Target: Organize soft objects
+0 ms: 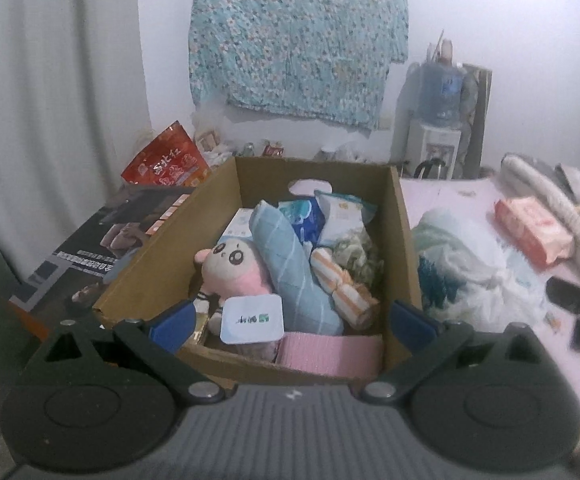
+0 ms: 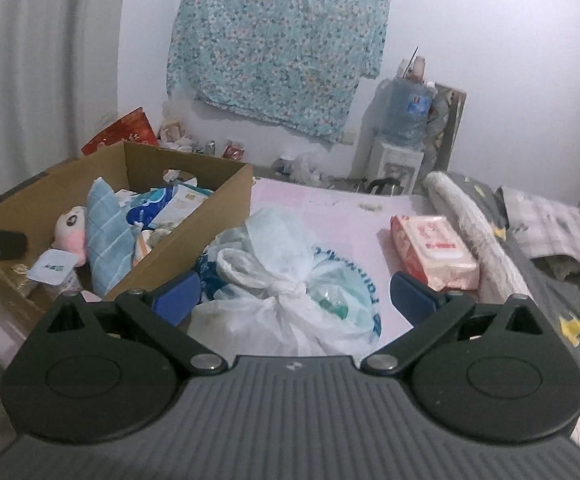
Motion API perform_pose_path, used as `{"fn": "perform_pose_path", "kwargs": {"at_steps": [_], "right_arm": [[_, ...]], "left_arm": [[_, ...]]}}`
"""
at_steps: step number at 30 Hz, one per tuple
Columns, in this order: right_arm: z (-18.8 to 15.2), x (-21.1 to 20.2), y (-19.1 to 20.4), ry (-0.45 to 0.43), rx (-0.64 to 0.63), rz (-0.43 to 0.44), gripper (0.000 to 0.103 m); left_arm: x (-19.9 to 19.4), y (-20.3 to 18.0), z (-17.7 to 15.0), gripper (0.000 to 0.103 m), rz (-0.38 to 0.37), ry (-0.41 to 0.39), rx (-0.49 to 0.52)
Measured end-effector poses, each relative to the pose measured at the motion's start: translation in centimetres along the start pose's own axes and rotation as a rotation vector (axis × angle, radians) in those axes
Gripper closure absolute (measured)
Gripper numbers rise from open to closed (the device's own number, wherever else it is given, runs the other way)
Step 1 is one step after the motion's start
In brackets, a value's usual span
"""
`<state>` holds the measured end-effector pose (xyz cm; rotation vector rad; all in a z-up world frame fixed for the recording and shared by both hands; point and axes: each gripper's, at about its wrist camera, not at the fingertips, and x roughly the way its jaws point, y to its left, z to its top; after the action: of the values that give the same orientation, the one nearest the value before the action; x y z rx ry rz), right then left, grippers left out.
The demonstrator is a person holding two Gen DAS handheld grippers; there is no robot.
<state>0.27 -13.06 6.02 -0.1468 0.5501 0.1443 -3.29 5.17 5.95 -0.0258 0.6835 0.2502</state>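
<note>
Facing the tied plastic bag (image 2: pixel 285 280) on the pink bed (image 2: pixel 342 208), the right gripper (image 2: pixel 294 296) has its fingers (image 2: pixel 412 294) spread as wide as they go, one to each side of the bag, with nothing pinched between them. The bag lies just beside the box (image 2: pixel 193 232), touching or nearly touching its near wall. A wipes pack (image 2: pixel 434 252) sits further right on the bed, near a rolled mat (image 2: pixel 462 208).

The left gripper (image 1: pixel 292 320) hangs at the near edge of the box (image 1: pixel 169 236), its fingers (image 1: pixel 171 320) also wide apart and empty. Inside the box lie a plush doll (image 1: pixel 229 268), a rolled blue towel (image 1: pixel 290 264), a striped cloth (image 1: pixel 342 284), a pink cloth (image 1: pixel 330 350), some packets (image 1: pixel 342 212) and a small cup (image 1: pixel 251 318).

Judging by this, the box is largely filled and the step in hand is picking up the bag, with the wipes pack left after it. The next move calls for pushing the right fingers forward and down around the knot or bunched top of the bag, then closing. The film is slippery and the contents look loose, so a grip on the knot should hold better than one on the belly.
</note>
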Motion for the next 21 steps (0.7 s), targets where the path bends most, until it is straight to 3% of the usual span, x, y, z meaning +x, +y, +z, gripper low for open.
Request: {"fn": "perform_pose_path", "kwargs": {"at_steps": [6,14,21], "right_arm": [[-1.5,-0.5,0.1,0.057,0.044,-0.008,0.001],[-2.7,0.2,0.9,0.152,0.086,0.041,0.001],[-2.8,0.9,0.9,0.199,0.096,0.036,0.001]], "left_arm": [[1.2,-0.5,-1.0,0.0,-0.081,0.076,0.024],[1.7,-0.8,-1.8,0.0,-0.007,0.115,0.05],[2.1,-0.4,-2.0,0.0,-0.018,0.177,0.046]]}}
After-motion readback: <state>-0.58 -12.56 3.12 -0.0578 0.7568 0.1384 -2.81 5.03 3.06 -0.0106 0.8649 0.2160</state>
